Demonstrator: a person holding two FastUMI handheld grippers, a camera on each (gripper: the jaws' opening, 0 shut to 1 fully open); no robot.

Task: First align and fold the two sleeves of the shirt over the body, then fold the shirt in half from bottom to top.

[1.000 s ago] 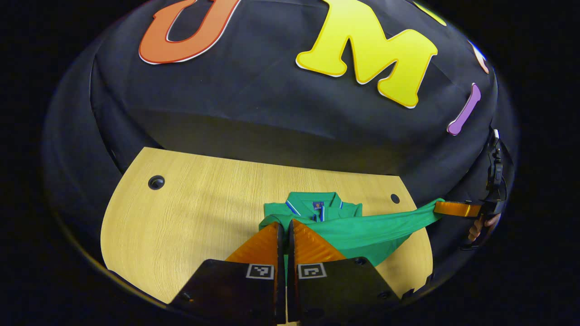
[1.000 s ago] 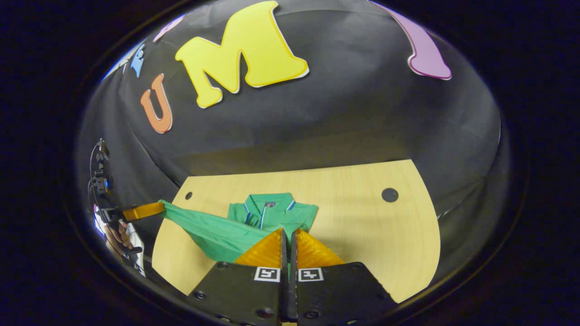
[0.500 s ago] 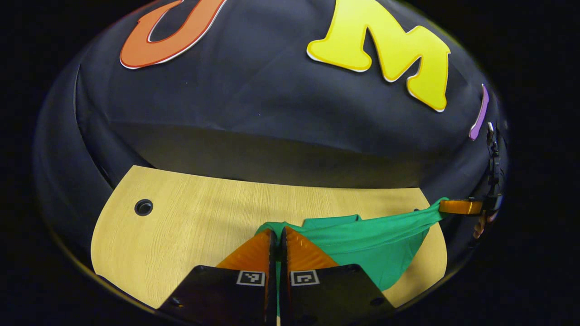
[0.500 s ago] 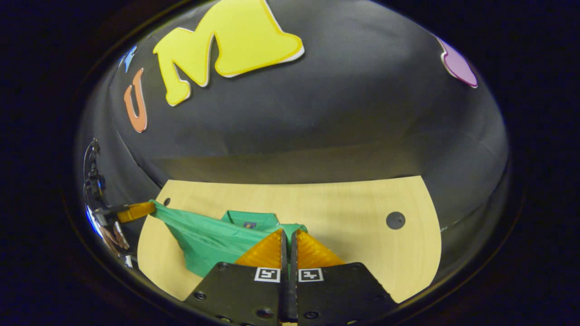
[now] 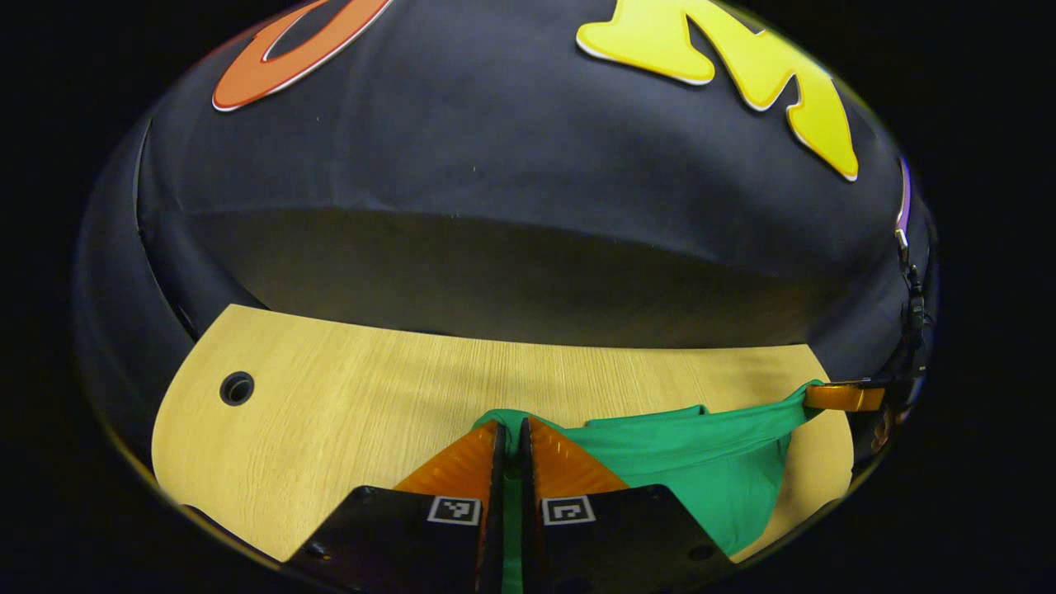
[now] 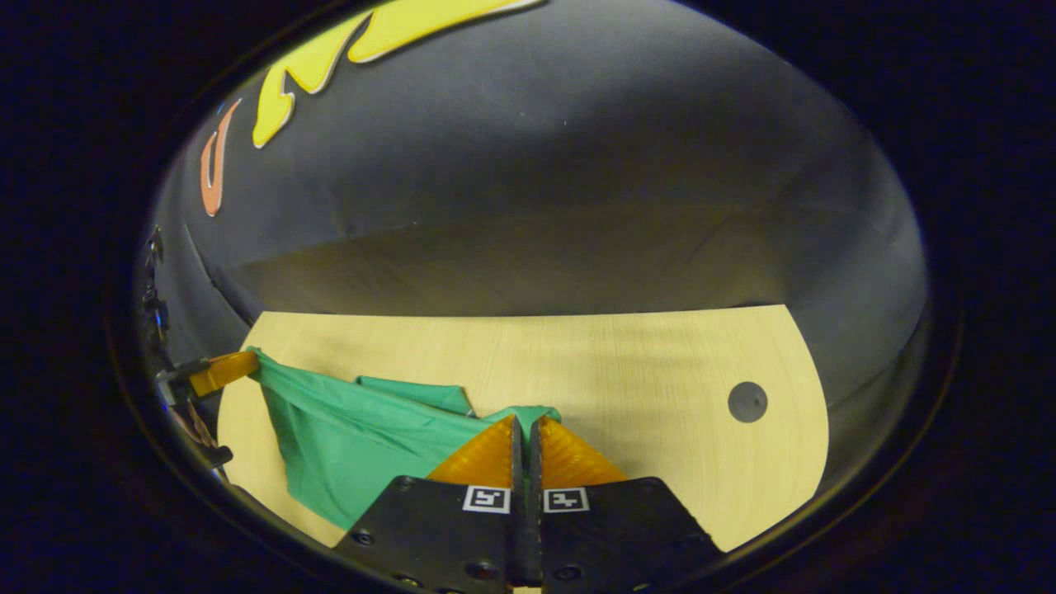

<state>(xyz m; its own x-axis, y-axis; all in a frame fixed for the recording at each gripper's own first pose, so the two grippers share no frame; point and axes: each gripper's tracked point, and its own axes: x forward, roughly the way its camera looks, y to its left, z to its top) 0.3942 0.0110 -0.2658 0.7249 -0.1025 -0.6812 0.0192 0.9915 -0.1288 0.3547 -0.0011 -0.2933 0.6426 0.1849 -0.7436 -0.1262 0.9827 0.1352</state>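
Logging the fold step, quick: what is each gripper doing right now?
Left gripper: jaws closed on the hem of the green shirt.
Right gripper: jaws closed on the shirt's hem at the other corner.

Two grippers hold up a green shirt over a wooden table

The right gripper [image 6: 524,429] is low in the right gripper view, with its two fingers pinched tight on a corner of the green shirt [image 6: 355,437]. The shirt stretches away from it to the left gripper [image 6: 216,373], which pinches the other corner just past the table's left edge, with a hand [image 6: 194,421] under it. The cloth sags between them and hangs onto the table [image 6: 643,379]. A dark round hole [image 6: 747,402] sits in the table, well apart from the shirt.
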